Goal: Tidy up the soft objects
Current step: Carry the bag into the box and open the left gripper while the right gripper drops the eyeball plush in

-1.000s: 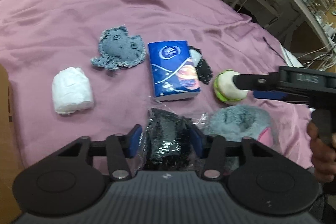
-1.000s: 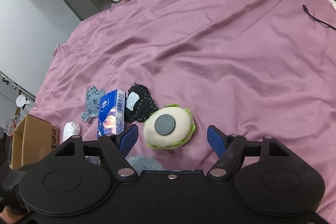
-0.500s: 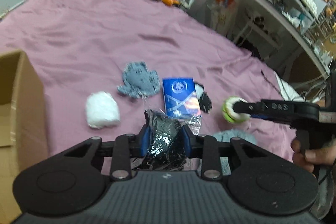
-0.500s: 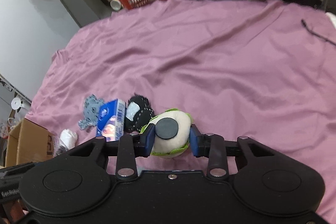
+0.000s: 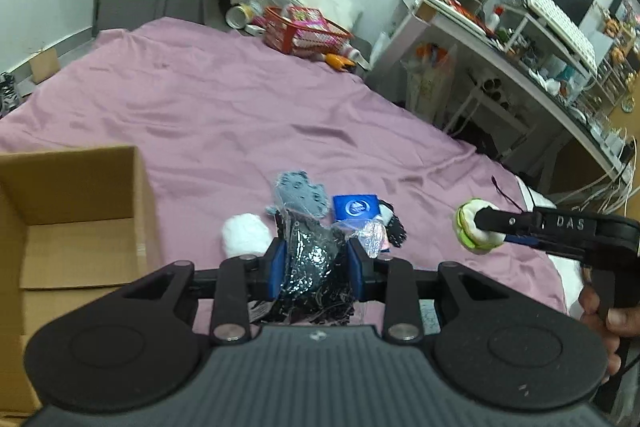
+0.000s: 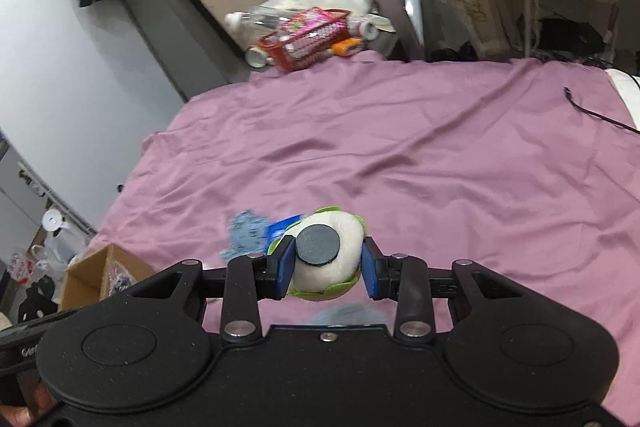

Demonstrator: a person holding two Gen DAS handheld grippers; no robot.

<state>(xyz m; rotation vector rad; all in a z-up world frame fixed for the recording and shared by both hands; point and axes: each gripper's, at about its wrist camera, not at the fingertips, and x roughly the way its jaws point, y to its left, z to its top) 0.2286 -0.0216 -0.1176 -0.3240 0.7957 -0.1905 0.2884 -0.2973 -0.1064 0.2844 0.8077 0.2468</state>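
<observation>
- A second ago the left tool [image 5: 316, 265] stood open around the black item in clear plastic wrap [image 5: 314, 267] on the pink bedsheet [image 5: 224, 115]; now its blue pads [image 5: 276, 269] are clamped on that wrapped item, which is lifted off the sheet.
- A second ago the right tool [image 6: 325, 265] was spread wide around the white-and-green plush toy [image 6: 332, 259] lying on the sheet; now it is closed on the toy and carries it above the bed, the dark round patch [image 6: 317, 243] facing the camera.
- Both cameras now see more of the room: the desk and shelves at 2 o'clock and the red basket [image 5: 306, 33] at 12 o'clock beyond the bed.
- The open cardboard box [image 5: 76, 219] now fills the 9 o'clock side of the left wrist view; a second ago only its edge showed.
- In the left wrist view the right tool reaches in from 3 o'clock, roughly level, with a hand [image 5: 608, 307] around its grip.
- The grey plush [image 5: 298, 193], blue tissue pack [image 5: 356, 207], white bundle [image 5: 244, 237] and small black-and-white piece [image 5: 394, 225] lie on the sheet just ahead of the left tool, in the same row as before.
- Blurred grey fluff [image 6: 348, 315] shows below the right tool.
</observation>
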